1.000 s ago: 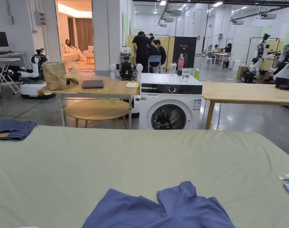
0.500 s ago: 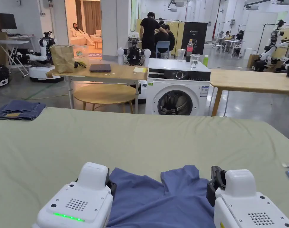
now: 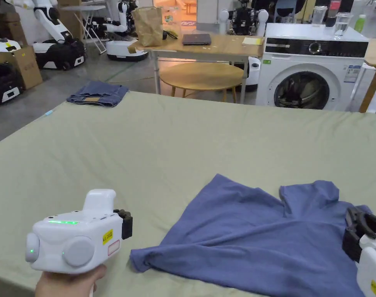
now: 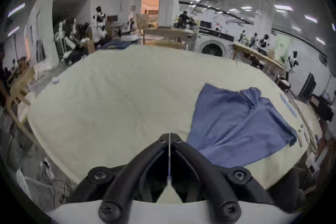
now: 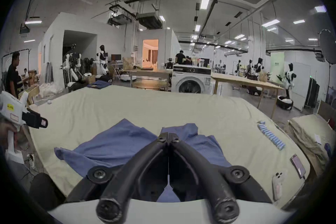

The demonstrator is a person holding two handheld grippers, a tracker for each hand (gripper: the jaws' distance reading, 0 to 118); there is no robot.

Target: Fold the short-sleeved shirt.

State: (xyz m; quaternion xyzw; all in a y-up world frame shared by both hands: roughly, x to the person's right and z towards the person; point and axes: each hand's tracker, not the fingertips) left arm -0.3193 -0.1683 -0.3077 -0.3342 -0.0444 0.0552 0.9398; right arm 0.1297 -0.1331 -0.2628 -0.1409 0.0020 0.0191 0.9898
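Blue shirt [image 3: 260, 239] lies rumpled, lower right of the head view, on the green surface [image 3: 144, 147]. Left tongs [image 4: 169, 137] and right tongs [image 5: 168, 137]: both pairs pressed together, gripping nothing, left beside the shirt, right above it.

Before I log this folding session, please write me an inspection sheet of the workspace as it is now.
Surface: green sheet, lightly wrinkled.
Job's things: blue shirt lying rumpled, unfolded, at the near edge.
Clutter: folded jeans at the far corner; row of blue cylinders and two phones to the right.
Grippers: left claw shut, empty, beside the shirt; right claw shut, above the shirt.
Cables: wires on the floor.
Surroundings: washing machine, wooden tables, parked robots.
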